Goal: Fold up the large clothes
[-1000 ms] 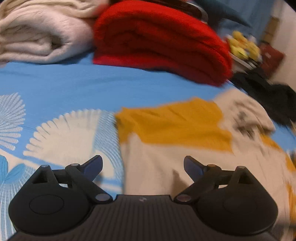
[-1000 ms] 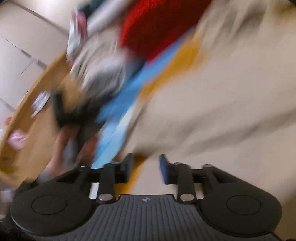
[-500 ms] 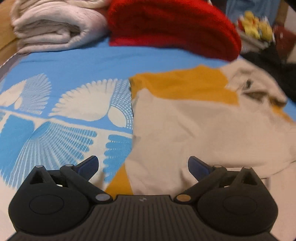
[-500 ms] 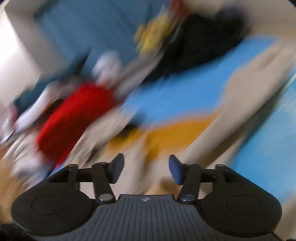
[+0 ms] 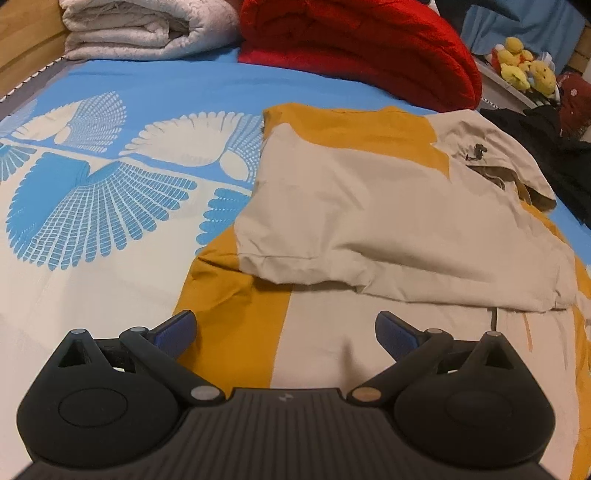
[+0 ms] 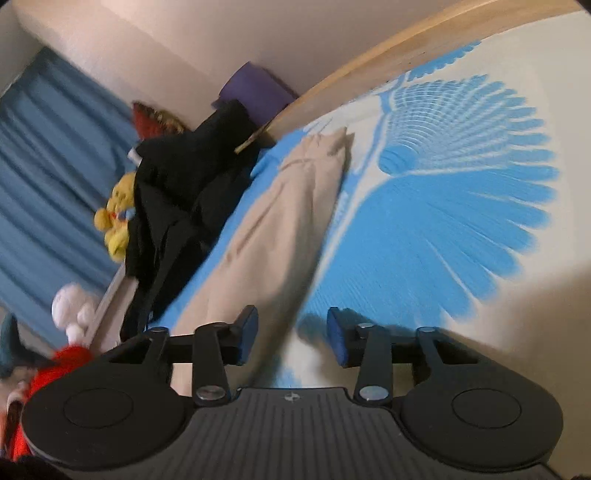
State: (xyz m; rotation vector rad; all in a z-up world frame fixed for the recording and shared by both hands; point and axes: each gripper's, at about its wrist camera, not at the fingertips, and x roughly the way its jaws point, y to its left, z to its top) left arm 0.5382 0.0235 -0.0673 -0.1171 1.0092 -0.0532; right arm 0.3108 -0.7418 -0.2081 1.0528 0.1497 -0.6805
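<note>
**Sleeve let go, next fold to come**

Now that the right gripper (image 6: 290, 334) has spun away from the middle of the jacket, its jaws are partly open and hold nothing. A second ago they were nearly shut. It now looks along one beige sleeve (image 6: 280, 229) that lies stretched out on the bed (image 6: 443, 229); the near end of the sleeve runs under the gripper, so touch cannot be told.

The left gripper (image 5: 286, 328) has pulled back toward the near end of the jacket (image 5: 369, 206). Its jaws are wide open and empty, as before, and it hangs over the near yellow and beige part. Past it, a beige layer lies folded over the middle of the jacket. So one fold looks done, and the stretched-out sleeve likely comes next.

Farther off sit a red blanket (image 5: 362, 44) and, to its left, a white quilt (image 5: 147, 29). Far right are black clothes (image 5: 546, 147) and yellow toys (image 5: 521, 66).
</note>
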